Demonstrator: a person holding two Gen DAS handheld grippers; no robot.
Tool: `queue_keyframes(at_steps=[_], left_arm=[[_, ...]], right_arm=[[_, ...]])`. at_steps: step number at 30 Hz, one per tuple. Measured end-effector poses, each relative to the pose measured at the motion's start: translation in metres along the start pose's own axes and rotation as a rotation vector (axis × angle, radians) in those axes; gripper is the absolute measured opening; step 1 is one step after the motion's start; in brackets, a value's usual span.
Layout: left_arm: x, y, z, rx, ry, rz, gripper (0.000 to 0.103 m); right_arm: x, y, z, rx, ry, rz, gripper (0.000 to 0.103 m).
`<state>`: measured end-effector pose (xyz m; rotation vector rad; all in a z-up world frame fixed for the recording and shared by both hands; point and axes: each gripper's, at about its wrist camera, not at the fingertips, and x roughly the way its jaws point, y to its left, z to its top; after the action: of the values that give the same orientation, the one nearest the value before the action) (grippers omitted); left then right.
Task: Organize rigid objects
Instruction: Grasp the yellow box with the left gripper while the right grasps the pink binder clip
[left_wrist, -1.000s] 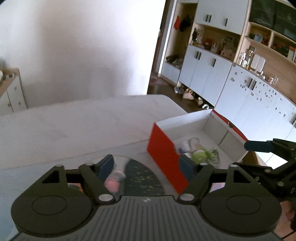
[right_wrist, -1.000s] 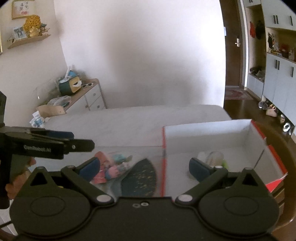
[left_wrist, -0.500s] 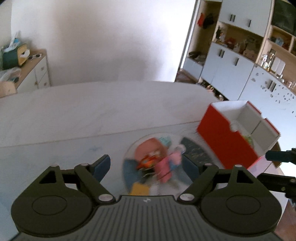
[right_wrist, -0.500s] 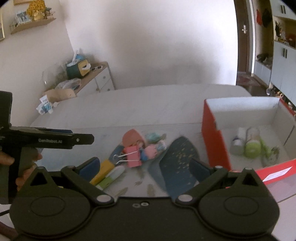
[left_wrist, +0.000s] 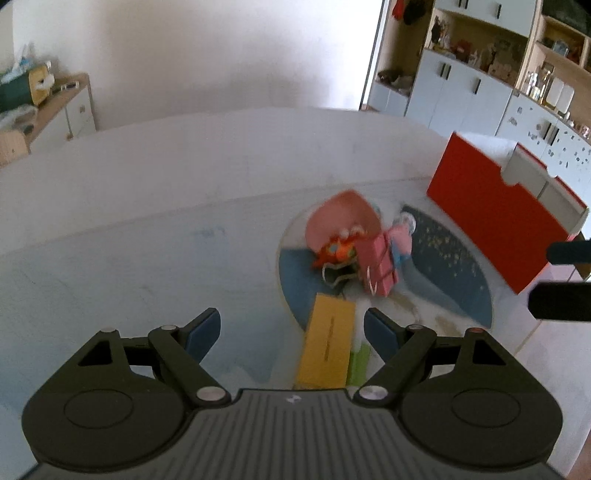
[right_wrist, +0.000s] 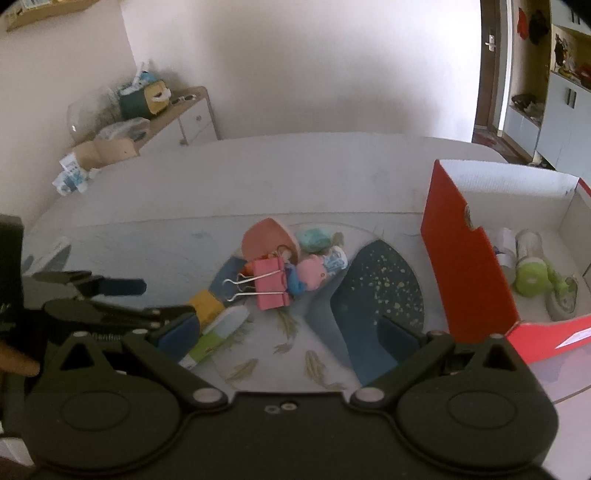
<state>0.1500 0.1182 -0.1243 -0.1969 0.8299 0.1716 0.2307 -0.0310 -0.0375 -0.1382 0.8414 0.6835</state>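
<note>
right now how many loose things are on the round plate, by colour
pink: 3 (shell-shaped piece, binder clip, pig figure)
yellow: 1 (block)
green and white: 1 (tube)
teal: 1 (lump)
orange: 1 (toy)
total: 7

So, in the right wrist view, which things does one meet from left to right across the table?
Yellow block → pink binder clip → pink pig figure → red box → green-capped bottle.
</note>
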Motion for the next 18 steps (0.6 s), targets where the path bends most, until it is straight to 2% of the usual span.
queue_keyframes(at_steps=[11, 15, 18], left_arm=[[0.022, 0.001, -0.009, -0.034, 0.041, -0.022, 0.085], [0.025, 0.004, -0.009, -0.043, 0.047, -0.03, 0.085], [0.027, 0.007, -0.009, -0.054, 0.049, -0.04, 0.085]], right_arm=[[0.038, 0.012, 0.014, -0.063, 0.026, 0.035, 0.098], [0.052, 0.015, 0.017, -0.086, 0.05, 0.039, 0.088], [0.062, 0.019, 0.018, -0.112, 0.061, 0.039, 0.085]])
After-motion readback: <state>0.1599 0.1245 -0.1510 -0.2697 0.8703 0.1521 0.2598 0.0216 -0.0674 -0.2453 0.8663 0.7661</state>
